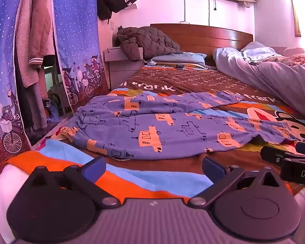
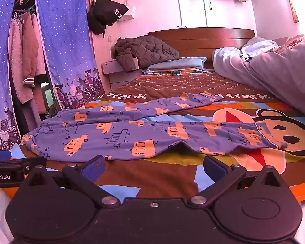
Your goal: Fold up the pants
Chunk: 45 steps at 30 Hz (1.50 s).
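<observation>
While both tongs are held low over the near edge of the bed (image 1: pixel 193 77), the pants (image 1: pixel 152 126) are seen spread flat across the bedspread ahead of them. Their long axis is laid crosswise to both views, roughly along the near edge: the waist is turned toward the left edge of the bed, by the wardrobe curtain (image 1: pixel 77 40), and the two legs are pointed right. The legs are parted in a narrow V, the far one angled toward the headboard (image 1: pixel 203 36). The near leg's lower hem is lifted in a small fold, seen in the right wrist view.

A dark quilted jacket (image 1: pixel 146 40) is heaped at the far left corner by a pillow (image 1: pixel 179 59), and a rumpled duvet (image 1: pixel 274 77) is piled along the right edge; neither touches the pants. Nothing is seen lying between the tongs and the cloth.

The left tongs (image 1: pixel 153 168) are spread wide and hold nothing, with the waist end just beyond them. The right tongs (image 2: pixel 153 166) are likewise wide and empty, near the middle of the near leg (image 2: pixel 152 136), apart from it. Each tool's side is caught in the other's view.
</observation>
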{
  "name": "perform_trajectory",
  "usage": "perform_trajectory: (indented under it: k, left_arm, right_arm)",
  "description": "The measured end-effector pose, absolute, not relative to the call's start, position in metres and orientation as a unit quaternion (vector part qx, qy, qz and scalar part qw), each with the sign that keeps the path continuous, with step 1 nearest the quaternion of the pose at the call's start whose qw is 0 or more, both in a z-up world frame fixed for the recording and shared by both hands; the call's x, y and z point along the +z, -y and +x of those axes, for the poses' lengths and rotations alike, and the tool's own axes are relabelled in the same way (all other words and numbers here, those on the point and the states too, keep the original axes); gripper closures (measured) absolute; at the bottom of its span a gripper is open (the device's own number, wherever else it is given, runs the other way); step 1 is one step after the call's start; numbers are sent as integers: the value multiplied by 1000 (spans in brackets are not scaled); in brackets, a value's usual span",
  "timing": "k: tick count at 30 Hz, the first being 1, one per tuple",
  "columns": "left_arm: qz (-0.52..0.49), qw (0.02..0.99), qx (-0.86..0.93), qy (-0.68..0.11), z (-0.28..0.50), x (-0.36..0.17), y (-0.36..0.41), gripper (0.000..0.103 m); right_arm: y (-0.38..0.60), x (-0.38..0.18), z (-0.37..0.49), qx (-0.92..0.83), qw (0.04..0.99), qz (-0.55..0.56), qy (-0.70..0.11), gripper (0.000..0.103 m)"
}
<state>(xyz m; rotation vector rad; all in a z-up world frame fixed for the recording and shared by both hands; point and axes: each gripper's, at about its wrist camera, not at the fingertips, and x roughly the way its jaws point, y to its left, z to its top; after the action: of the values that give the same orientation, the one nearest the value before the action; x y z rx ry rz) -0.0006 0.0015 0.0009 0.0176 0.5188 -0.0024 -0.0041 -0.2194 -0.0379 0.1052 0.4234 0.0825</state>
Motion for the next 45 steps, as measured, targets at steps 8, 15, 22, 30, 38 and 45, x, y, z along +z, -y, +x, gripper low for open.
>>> perform_trajectory:
  k: [8,15,22,30,38,45]
  left_arm:
    - [10,967,0,-255,-1,2,0,0]
    - [11,967,-1,-256,-1,1,-1,0]
    - [2,965,-4,-262,3,-2,0,0]
    - [-10,965,-2,-263,3,0,-5,0]
    - [-10,965,-2,-263,3,0,-5,0]
    - [-10,965,-2,-263,3,0,-5,0]
  right_arm:
    - [220,-38,-5,42,975,55,-211,1]
    - [220,-37,-6,43,976,49,-209,1]
    - [221,-39,-6,42,976,53,-209,1]
    - [222,-40,-4,43,975,54,-209,1]
    - [223,-40,-5,42,975,56,-210,1]
    - [223,-40,-4,43,975,57,-210,1]
